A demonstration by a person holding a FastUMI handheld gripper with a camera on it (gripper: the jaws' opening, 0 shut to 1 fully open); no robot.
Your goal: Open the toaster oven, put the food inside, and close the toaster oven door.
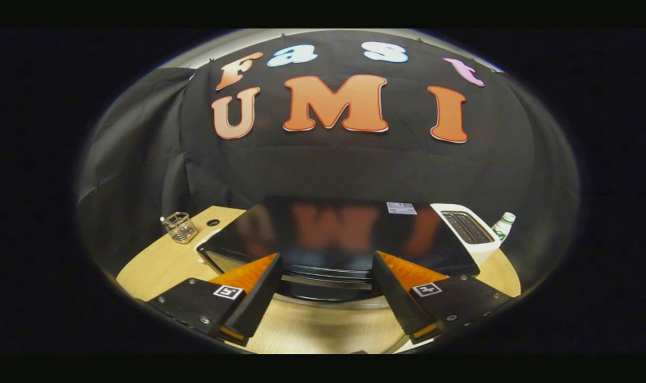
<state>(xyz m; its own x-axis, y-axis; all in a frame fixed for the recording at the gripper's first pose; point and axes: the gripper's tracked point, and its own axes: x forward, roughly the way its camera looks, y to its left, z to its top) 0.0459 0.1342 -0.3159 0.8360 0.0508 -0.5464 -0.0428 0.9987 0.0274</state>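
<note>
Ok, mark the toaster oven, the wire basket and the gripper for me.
toaster oven (333, 234): gripper view, glossy black top.
wire basket (180, 227): gripper view, mesh side.
gripper (325, 282): gripper view, midway between open fingertips.

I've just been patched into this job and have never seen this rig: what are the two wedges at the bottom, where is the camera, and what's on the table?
The camera rides on a hand-held gripper and looks forward along its two fingers; those are the wedges. They stand apart, open, holding nothing. Just ahead of them, seen from above, sits the black toaster oven on a wooden table; its door looks closed, with the handle bar between the fingers. Beside the oven on one side is a white pop-up toaster with a small bottle past it; on the other side, a wire basket. I can't spot the food here.
</note>
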